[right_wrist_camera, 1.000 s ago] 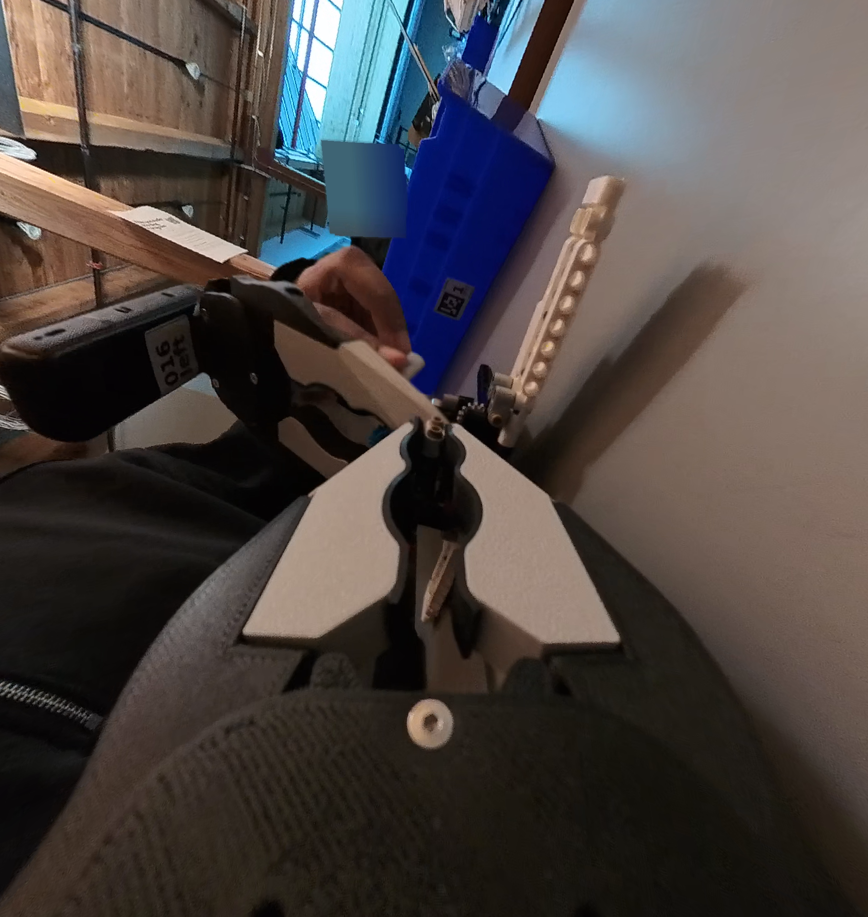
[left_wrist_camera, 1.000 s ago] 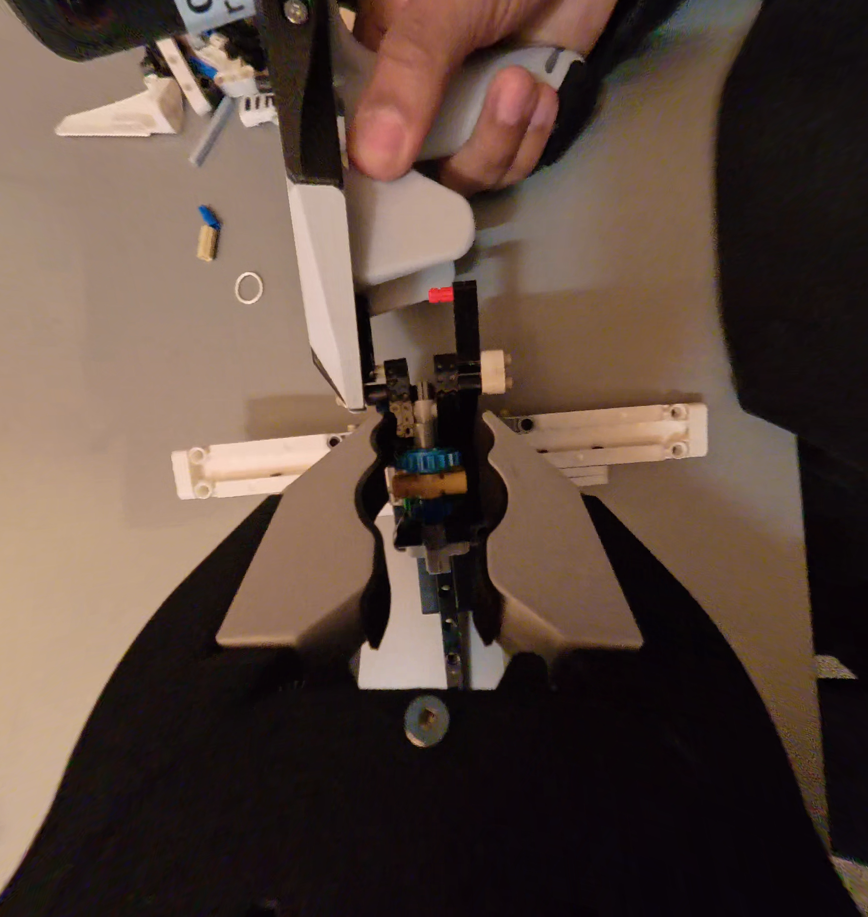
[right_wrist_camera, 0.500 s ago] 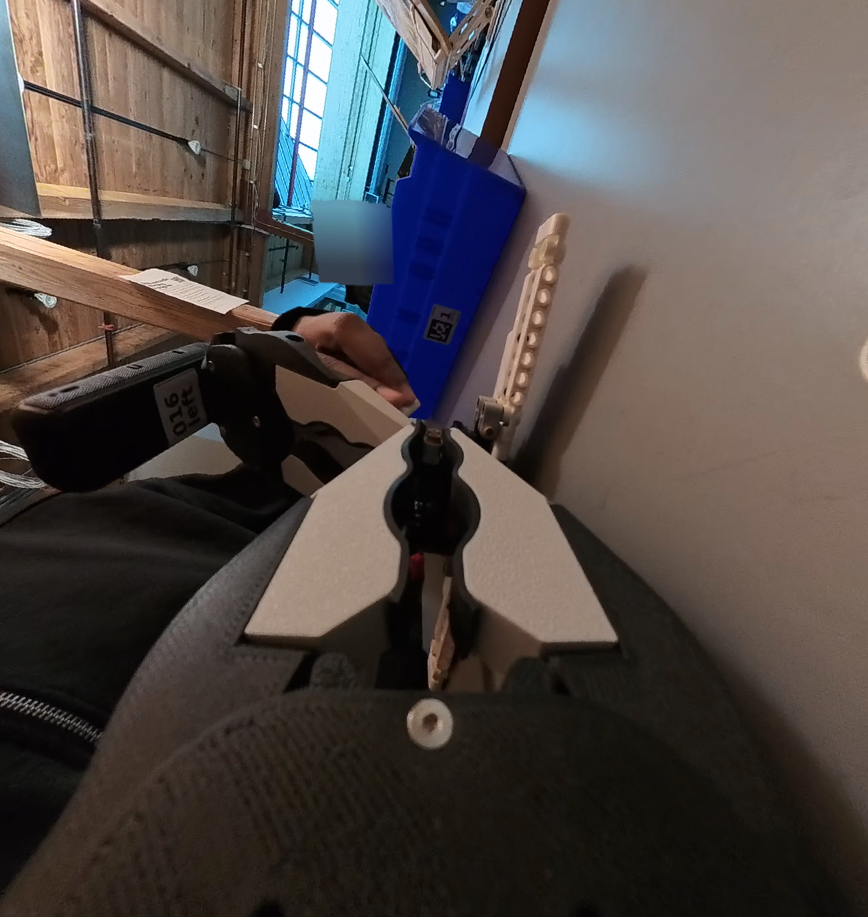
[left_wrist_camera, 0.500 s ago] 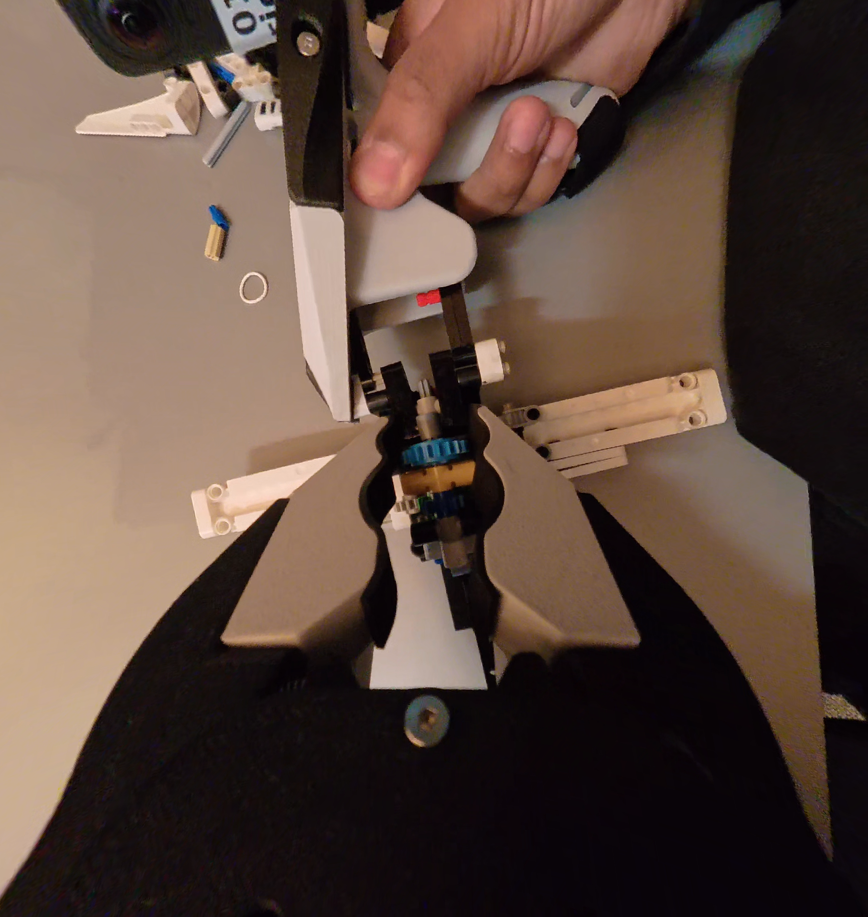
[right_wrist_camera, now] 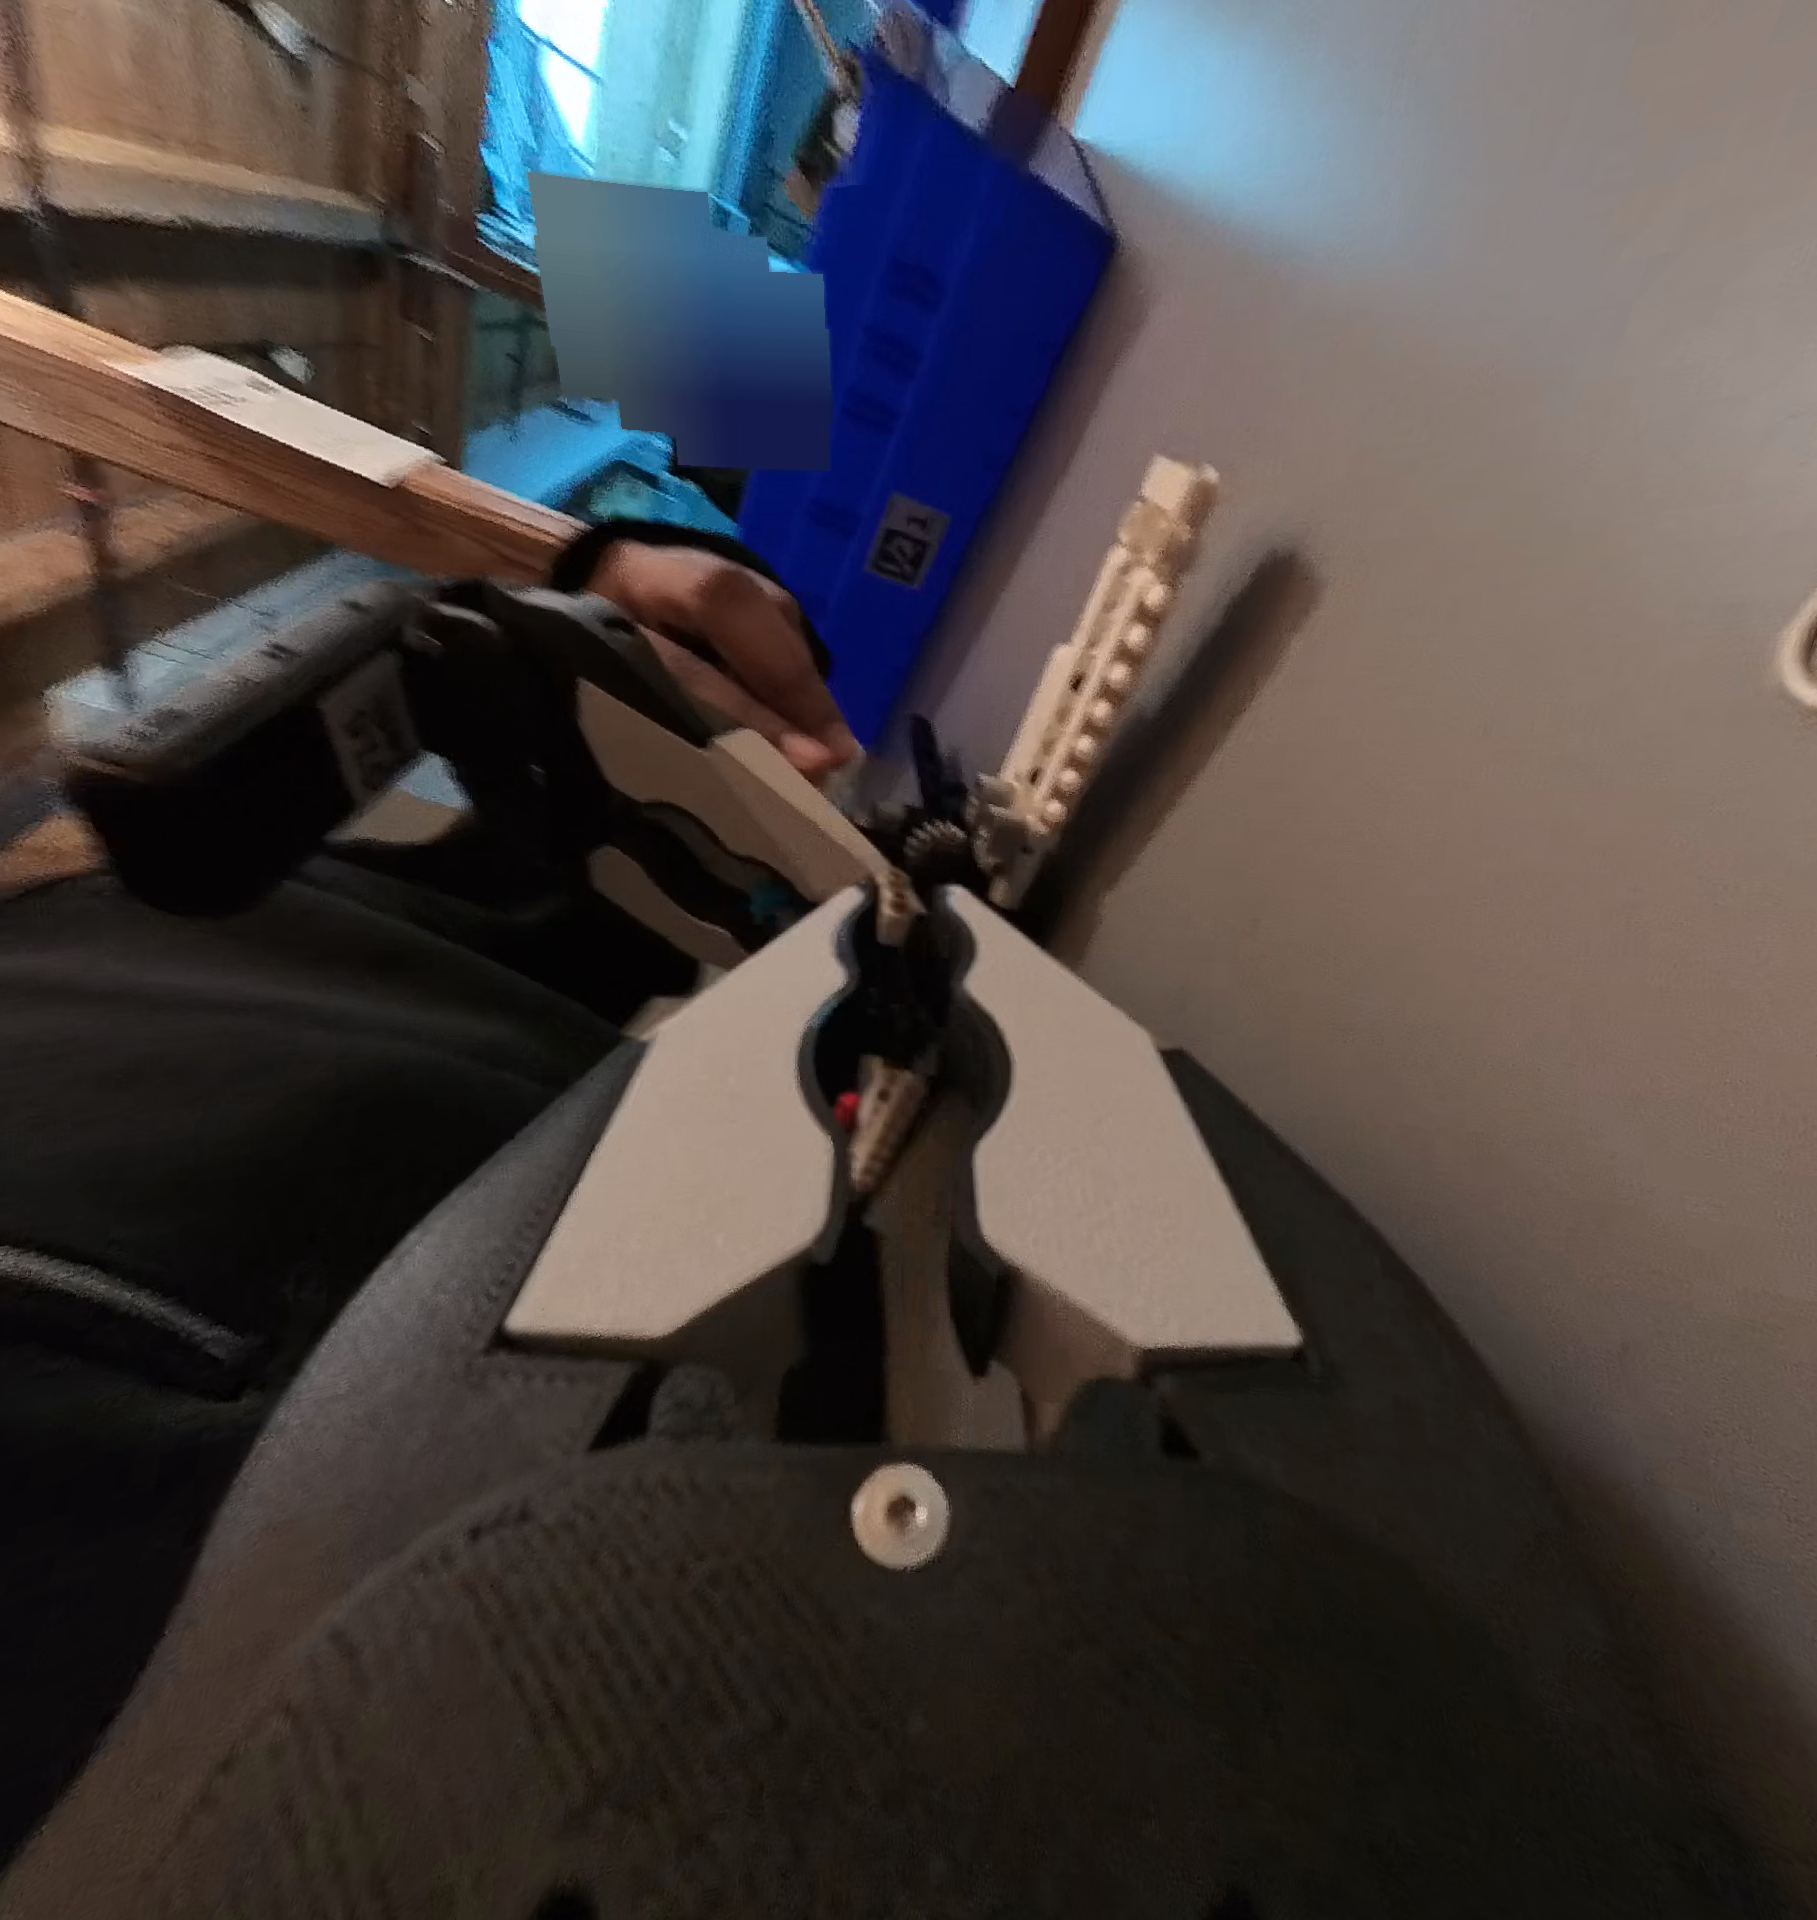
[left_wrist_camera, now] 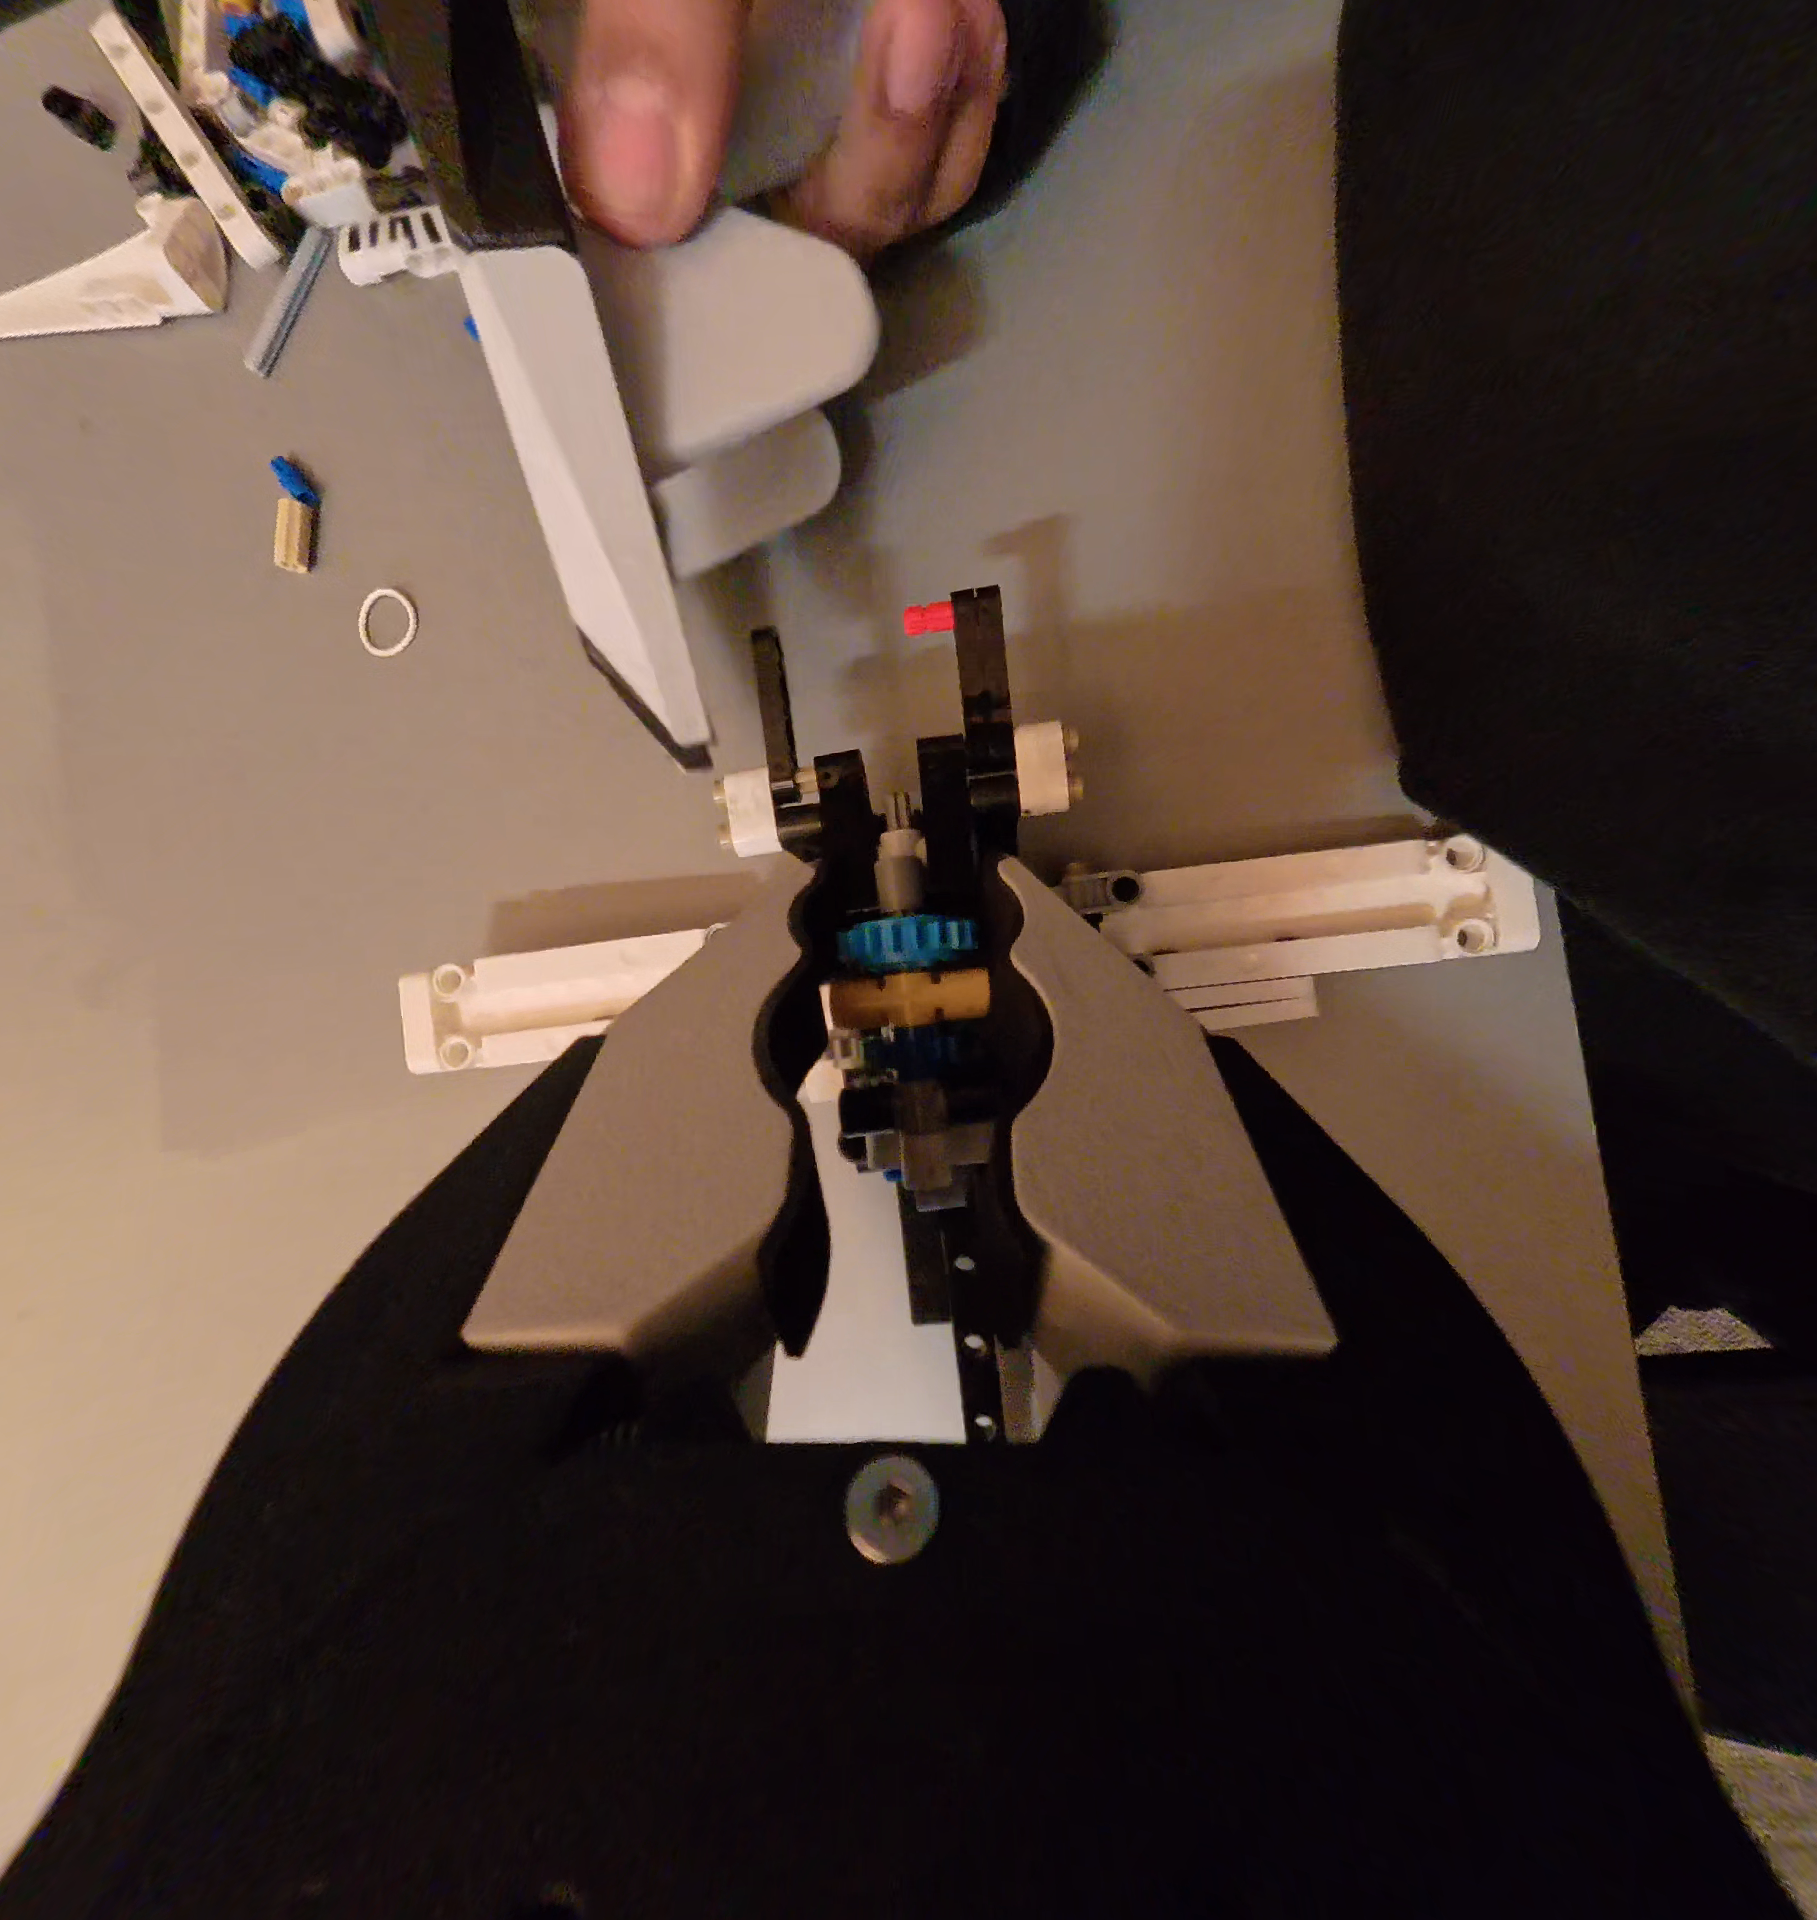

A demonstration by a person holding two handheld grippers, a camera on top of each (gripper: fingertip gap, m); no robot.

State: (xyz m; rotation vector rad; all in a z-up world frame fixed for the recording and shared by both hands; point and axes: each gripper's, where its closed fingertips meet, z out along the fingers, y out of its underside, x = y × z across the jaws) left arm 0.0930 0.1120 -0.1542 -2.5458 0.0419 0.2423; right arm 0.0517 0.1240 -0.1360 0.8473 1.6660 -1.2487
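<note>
My left gripper is shut on a brick-built gear assembly with a black frame, a blue gear and a tan piece. It holds the assembly just above the grey table. White beams stick out to both sides, and a black arm with a red pin points away. My right gripper hangs just up-left of the assembly's left white connector, apart from it. In the blurred right wrist view its jaws stand a little apart, and the assembly shows through the gap.
A pile of loose bricks, a white wedge, a tan and blue pin and a white ring lie at the far left. A blue bin stands behind. Dark clothing fills the right side. My hands' fingertips stand some 5 cm from each other.
My right gripper has drawn back up and left from the assembly's left white connector, and its jaws have parted slightly. My left gripper keeps its hold on the assembly.
</note>
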